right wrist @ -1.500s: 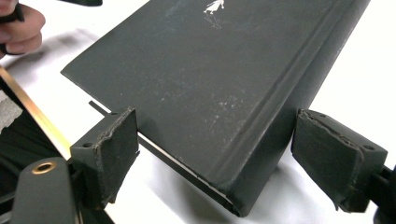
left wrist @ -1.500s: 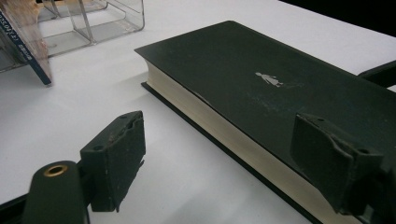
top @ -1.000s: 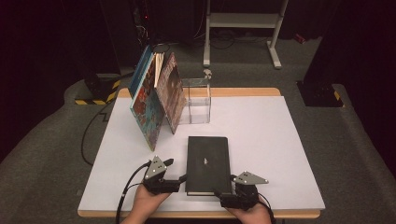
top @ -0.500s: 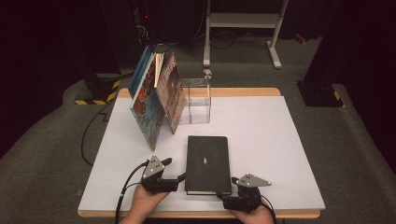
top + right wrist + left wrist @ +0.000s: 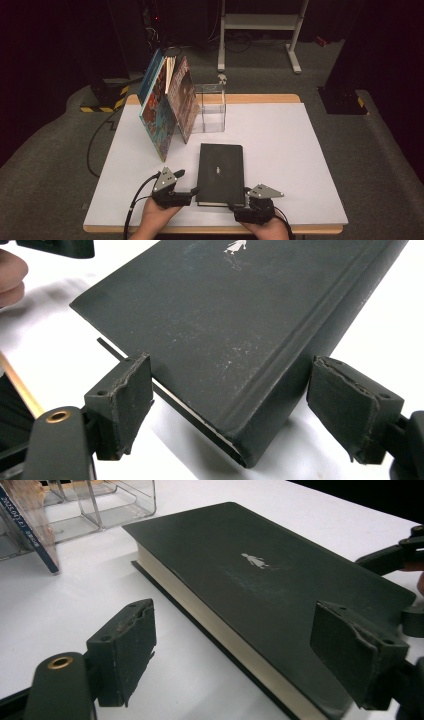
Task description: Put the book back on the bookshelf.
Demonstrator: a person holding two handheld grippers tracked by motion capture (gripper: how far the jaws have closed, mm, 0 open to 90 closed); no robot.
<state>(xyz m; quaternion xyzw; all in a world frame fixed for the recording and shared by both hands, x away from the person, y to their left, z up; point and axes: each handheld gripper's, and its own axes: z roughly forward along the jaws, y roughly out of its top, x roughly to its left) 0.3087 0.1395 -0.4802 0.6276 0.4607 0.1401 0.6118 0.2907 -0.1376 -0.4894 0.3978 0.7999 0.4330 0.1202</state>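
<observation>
A black hardcover book [image 5: 220, 171] lies flat on the white table [image 5: 300, 165] near its front edge, with a small silver figure on its cover [image 5: 255, 560]. My left gripper [image 5: 193, 191] is at the book's near left corner. Its jaws stand open [image 5: 240, 650], one pad [image 5: 122, 655] on the table side and the other [image 5: 355, 655] over the cover. My right gripper [image 5: 245, 199] is at the near right corner. Its jaws [image 5: 235, 400] have just been closing with the spine corner [image 5: 240, 450] between them, and a gap still shows at the spine.
Three picture books [image 5: 167, 107] lean upright at the back left against a clear plastic holder [image 5: 210, 107]. A cable [image 5: 97, 145] hangs off the table's left side. A white metal frame [image 5: 260, 20] stands on the floor behind the table.
The right gripper has shifted very slightly at the book's near right corner. The left gripper and the book stay where they were.
</observation>
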